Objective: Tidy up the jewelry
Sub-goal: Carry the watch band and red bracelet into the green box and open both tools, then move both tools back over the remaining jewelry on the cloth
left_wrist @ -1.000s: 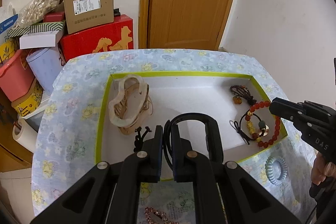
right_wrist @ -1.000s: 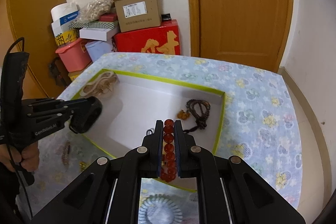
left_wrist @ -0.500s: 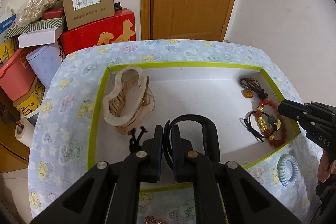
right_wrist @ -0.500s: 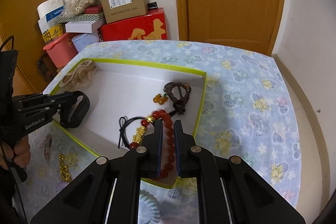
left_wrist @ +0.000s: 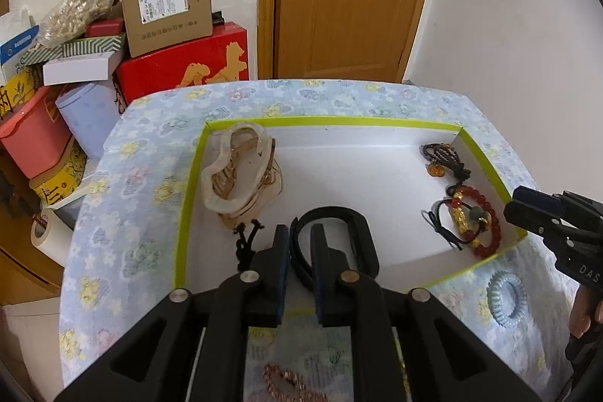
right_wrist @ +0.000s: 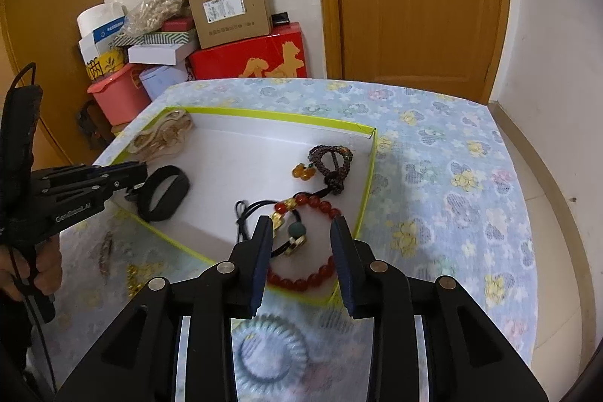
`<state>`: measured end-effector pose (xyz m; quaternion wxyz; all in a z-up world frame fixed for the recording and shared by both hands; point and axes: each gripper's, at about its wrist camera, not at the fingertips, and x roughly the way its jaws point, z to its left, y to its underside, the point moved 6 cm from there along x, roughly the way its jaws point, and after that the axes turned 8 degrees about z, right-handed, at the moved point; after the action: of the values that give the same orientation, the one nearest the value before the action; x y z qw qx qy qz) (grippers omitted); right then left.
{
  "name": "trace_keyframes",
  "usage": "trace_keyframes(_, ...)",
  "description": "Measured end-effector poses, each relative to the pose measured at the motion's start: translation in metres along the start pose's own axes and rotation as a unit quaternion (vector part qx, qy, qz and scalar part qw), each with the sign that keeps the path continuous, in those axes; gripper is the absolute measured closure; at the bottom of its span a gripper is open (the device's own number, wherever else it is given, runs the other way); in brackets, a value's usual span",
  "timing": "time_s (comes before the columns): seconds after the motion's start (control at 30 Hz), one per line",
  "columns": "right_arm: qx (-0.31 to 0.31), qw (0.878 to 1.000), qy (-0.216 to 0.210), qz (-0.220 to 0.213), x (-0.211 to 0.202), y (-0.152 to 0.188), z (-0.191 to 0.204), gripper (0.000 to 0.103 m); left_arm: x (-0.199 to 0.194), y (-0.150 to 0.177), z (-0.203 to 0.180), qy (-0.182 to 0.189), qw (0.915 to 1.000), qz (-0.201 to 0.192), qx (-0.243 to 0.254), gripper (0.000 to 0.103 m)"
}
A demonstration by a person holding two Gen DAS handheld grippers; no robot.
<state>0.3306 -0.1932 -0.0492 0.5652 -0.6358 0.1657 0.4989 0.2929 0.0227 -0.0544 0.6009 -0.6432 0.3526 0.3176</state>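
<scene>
Tray (left_wrist: 190, 176), green-rimmed, centre of both frames, on flowered cloth.

Already in tray: pale hair claw (left_wrist: 241, 172) upper left; dark beaded bracelet (right_wrist: 331, 162) with amber charm at right wall; red bead bracelet (right_wrist: 305, 251) lower right corner; black band (left_wrist: 335, 240) lower centre.

Right gripper (right_wrist: 301, 251): jaws just opening, apart now, pads clear of red bead bracelet, which lies on tray floor between them. Judged released.

Left gripper (left_wrist: 299, 251): jaws just opening, narrow gap, one strand of black band between pads; hard to tell if any pressure left. Band resting on tray floor, judged placed.

Left outside tray, on cloth: blue coil tie (right_wrist: 271, 345) bottom centre of right view; gold beads (right_wrist: 137, 275) and dark clip lower left; pink-gold chain (left_wrist: 286, 383) bottom of left view.

Estimate: roughly half done.
</scene>
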Motion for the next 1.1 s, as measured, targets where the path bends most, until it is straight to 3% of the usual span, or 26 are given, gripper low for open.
trace_keyframes(0.63, 0.006, 1.000, -0.004, -0.017, -0.080, 0.079, 0.036, 0.070, -0.089, 0.082, -0.017, 0.012, 0.9995, -0.028, -0.008, 0.086)
trace_keyframes(1.1, 0.016, 1.000, -0.011, -0.011, -0.103, 0.120, 0.054, 0.070, -0.116, 0.134, -0.034, 0.030, 0.9993, -0.021, -0.006, 0.086)
